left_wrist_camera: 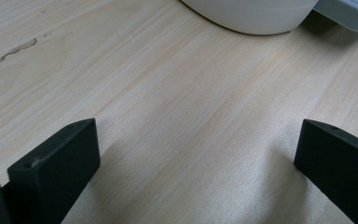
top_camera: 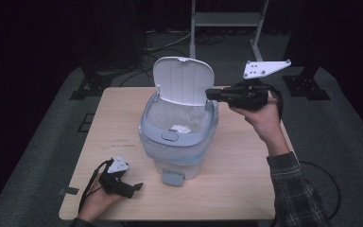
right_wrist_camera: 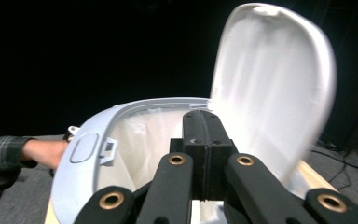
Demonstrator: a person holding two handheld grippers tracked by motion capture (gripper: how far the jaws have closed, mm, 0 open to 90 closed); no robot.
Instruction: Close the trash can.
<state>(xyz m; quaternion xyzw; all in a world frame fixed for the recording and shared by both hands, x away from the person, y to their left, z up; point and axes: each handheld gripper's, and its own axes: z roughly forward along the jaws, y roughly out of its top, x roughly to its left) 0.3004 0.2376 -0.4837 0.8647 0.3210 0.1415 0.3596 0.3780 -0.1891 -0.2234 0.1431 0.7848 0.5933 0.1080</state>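
Figure. A small pedal bin (top_camera: 177, 137) stands near the middle of the wooden counter (top_camera: 246, 170), its hinged lid (top_camera: 183, 80) raised upright at the rear edge of the rim. A thin translucent liner is folded over the rim, and a crumpled white scrap (top_camera: 181, 128) lies inside, visible through the open mouth. The grey foot pedal (top_camera: 172, 178) projects from the base toward the person, so the bin faces the working side of the counter.

The right claw (top_camera: 211, 94) is held level at the height of the rim, at the bin's right side, pointing toward the inner face of the lid. In the right gripper view its jaws are clenched flat against each other with nothing between them (right_wrist_camera: 205, 135); the tip sits just in front of the lid (right_wrist_camera: 272, 88) and above the liner-lined opening. A clenched tip presents a single blunt end, which suits pushing; the likely purpose is to press the standing lid forward and down to shut the bin. Whether the tip already touches the lid cannot be told.

The left claw (top_camera: 134, 187) rests low on the counter at the near left corner, well apart from the bin's mouth. In the left gripper view its jaws stand released and wide (left_wrist_camera: 196, 163), with bare wood between them and the bin's pale base (left_wrist_camera: 251, 16) ahead. It appears parked clear of the lid's swing.
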